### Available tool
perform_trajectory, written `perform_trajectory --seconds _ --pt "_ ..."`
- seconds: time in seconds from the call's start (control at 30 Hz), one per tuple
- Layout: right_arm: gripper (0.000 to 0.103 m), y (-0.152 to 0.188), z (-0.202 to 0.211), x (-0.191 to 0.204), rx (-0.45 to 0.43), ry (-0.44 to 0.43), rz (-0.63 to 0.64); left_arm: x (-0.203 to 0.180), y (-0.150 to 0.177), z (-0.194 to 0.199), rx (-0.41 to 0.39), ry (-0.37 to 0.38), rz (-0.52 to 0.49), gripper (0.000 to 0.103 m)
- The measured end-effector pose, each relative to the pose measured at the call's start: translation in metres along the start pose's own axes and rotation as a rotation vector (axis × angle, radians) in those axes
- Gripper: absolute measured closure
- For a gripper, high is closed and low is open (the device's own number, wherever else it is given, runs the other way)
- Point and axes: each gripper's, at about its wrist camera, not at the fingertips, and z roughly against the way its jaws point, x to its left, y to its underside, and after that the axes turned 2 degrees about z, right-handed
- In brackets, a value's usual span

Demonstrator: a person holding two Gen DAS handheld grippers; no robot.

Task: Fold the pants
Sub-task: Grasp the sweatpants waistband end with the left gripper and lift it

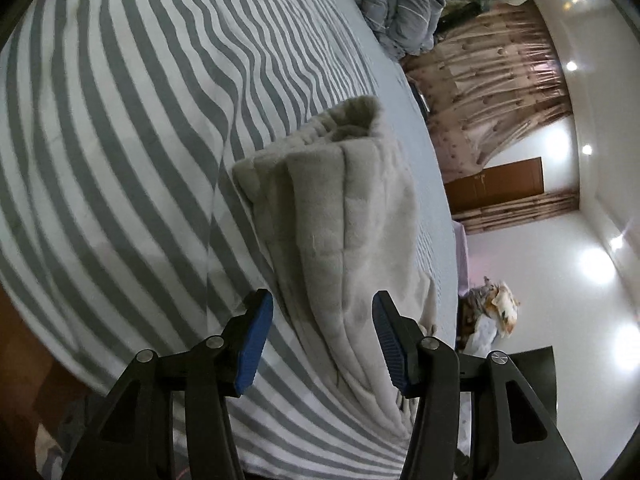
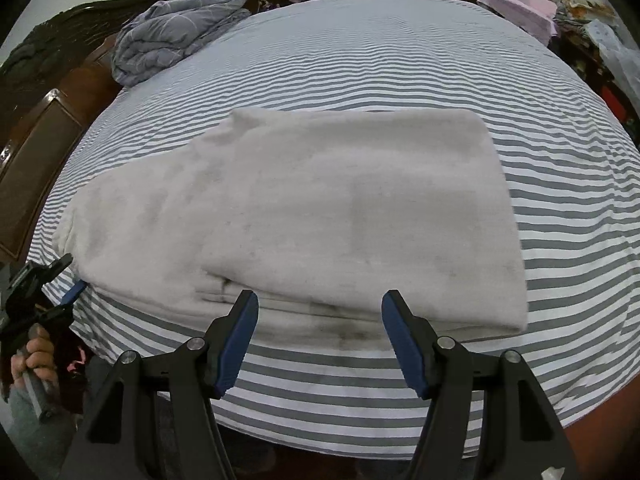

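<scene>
1. The left tool (image 1: 323, 340) stands wide, its blue-padded jaws empty, with the near end of the pants (image 1: 340, 208) lying between and just beyond them.
2. The right tool (image 2: 320, 338) also stands wide and holds nothing; the folded edge of the pants (image 2: 304, 208) lies just ahead of its fingertips.
3. The pants are pale grey and fleecy, lying flat on the striped bed sheet (image 2: 360, 72) in layers, stretching across the right tool's view from left to right.
4. From the left tool the same pants run straight ahead, and their far end stands slightly raised and open.
5. In the right wrist view the left tool (image 2: 70, 280) shows at the far left, beside the left end of the pants, gripped by the person's hand (image 2: 34, 356).
6. A crumpled blue-grey quilt (image 2: 176, 28) lies well beyond the pants, ahead and to the left of the right tool, next to the dark wooden headboard (image 2: 36, 144).
7. Patterned curtains (image 1: 496, 76) hang beyond the bed to the right of the left tool.
</scene>
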Motion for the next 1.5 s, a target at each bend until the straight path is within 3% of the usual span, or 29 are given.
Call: perform_trajectory --seconds 0.2,0.4,0.53,0.7,0.83,0.9,1.0,1.13,1.5 --pt "0.041 0.001 -0.005 0.001 0.006 -0.005 -0.003 0.006 -0.01 -0.016 0.004 0.025 0.007 0.05" --pt "0.041 -0.001 -0.007 -0.003 0.006 -0.01 -0.026 0.024 -0.011 -0.012 -0.01 0.119 0.026 0.05" --pt "0.041 -0.004 -0.01 0.0 0.002 -0.012 -0.027 0.023 -0.014 -0.015 -0.015 0.135 0.028 0.05" --pt "0.041 -0.01 -0.016 0.007 -0.015 -0.012 -0.009 0.013 -0.014 -0.019 -0.02 0.112 -0.013 0.049" --pt "0.047 -0.019 -0.029 0.017 -0.008 0.004 0.031 0.003 -0.007 -0.015 -0.042 0.114 -0.063 0.048" --pt "0.047 -0.022 -0.033 0.024 -0.007 0.024 0.069 -0.001 -0.003 -0.013 -0.047 0.131 -0.086 0.057" --pt "0.047 -0.024 -0.04 0.032 0.002 0.034 0.101 -0.006 -0.002 -0.01 -0.059 0.164 -0.113 0.061" --pt "0.047 -0.025 -0.049 0.035 0.019 0.022 0.101 0.0 0.0 -0.019 -0.04 0.134 -0.094 0.062" --pt "0.046 -0.03 -0.061 0.034 0.019 0.004 0.082 0.005 0.001 -0.025 -0.003 0.14 -0.03 0.058"
